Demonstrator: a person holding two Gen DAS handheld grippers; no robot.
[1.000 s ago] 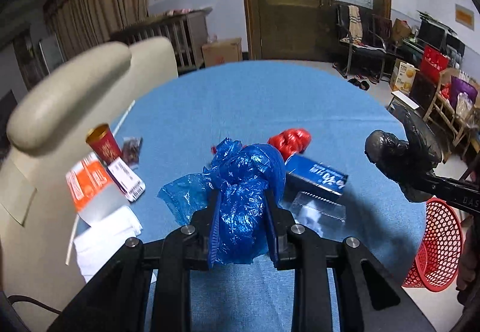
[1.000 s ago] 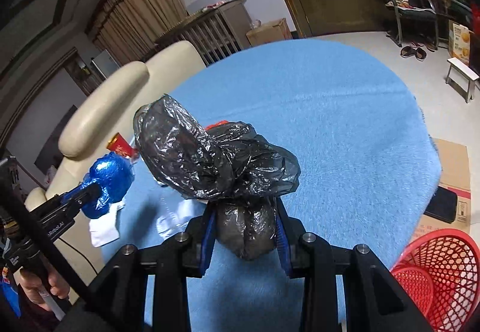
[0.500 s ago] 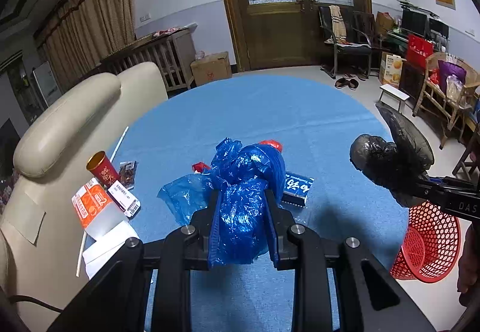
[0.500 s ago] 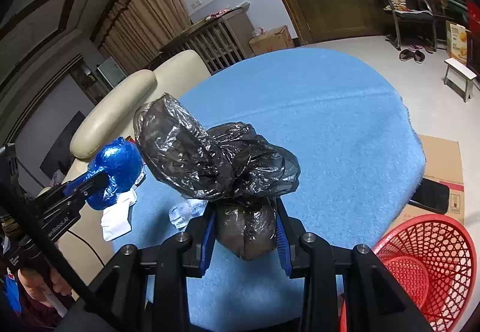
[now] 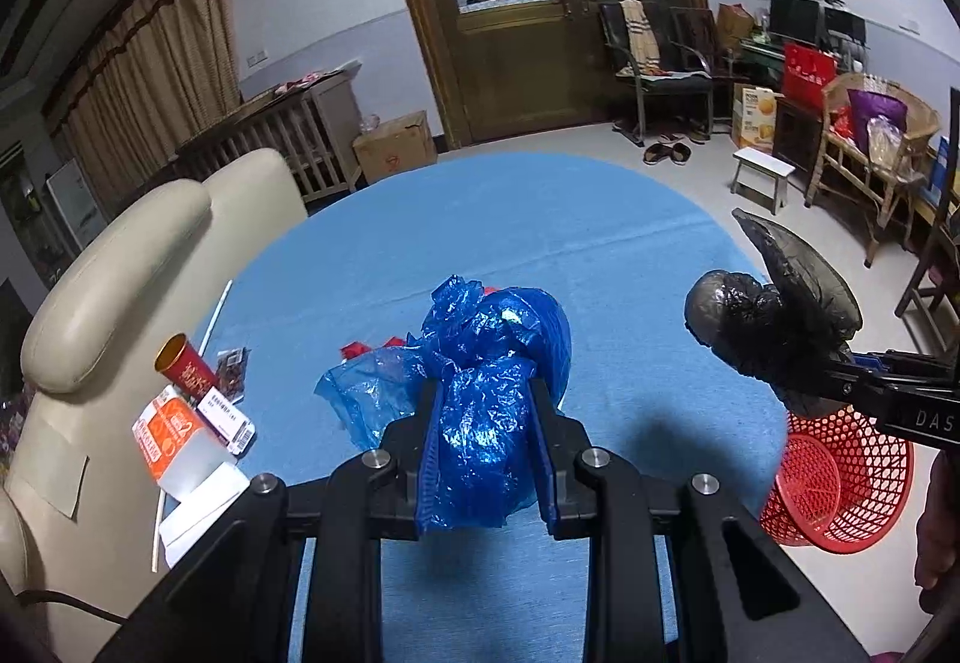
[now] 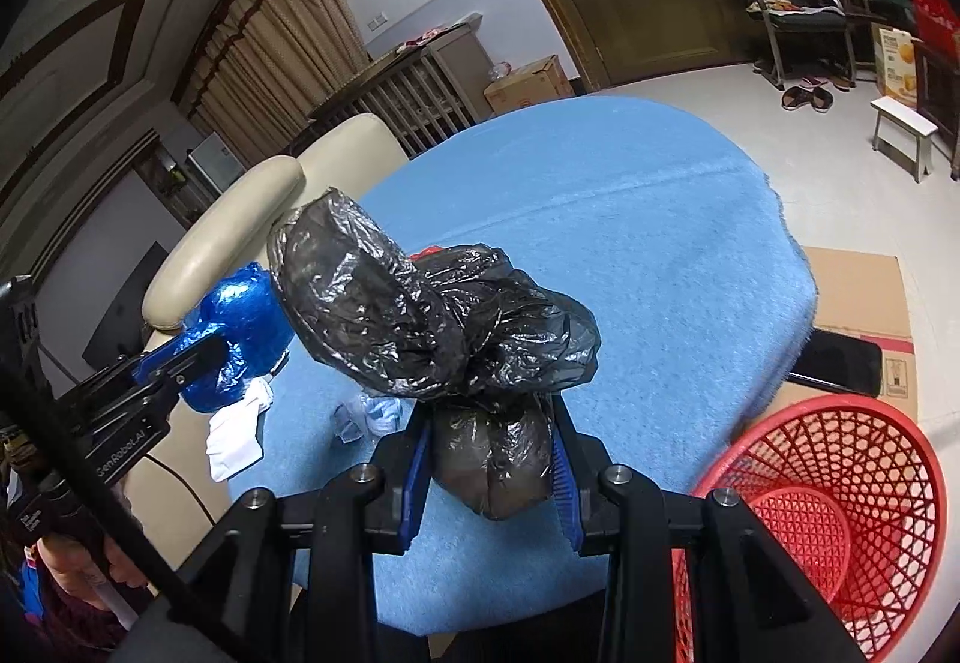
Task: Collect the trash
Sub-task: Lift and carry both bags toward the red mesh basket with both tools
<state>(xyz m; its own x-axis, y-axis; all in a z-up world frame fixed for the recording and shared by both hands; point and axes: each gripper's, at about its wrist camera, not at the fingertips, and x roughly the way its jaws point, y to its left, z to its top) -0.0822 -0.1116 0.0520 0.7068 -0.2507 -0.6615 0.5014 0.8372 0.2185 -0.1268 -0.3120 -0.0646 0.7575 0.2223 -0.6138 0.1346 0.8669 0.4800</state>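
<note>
The left claw (image 5: 483,447) is clamped on a crumpled blue plastic bag (image 5: 492,363) at lower centre of the left wrist view, above the blue tabletop (image 5: 540,243). The right claw (image 6: 492,468) grips a knotted black plastic bag (image 6: 432,327). Only the left view shows the red cup (image 5: 183,366) and cartons at the left edge; only the right view looks into the red basket (image 6: 840,513), lower right, on the floor beside the tabletop.

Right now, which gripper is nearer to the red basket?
Right. The right gripper, shut on the black bag, hangs just beside the red basket rim. The left gripper, shut on the blue bag, is over the table middle.
</note>
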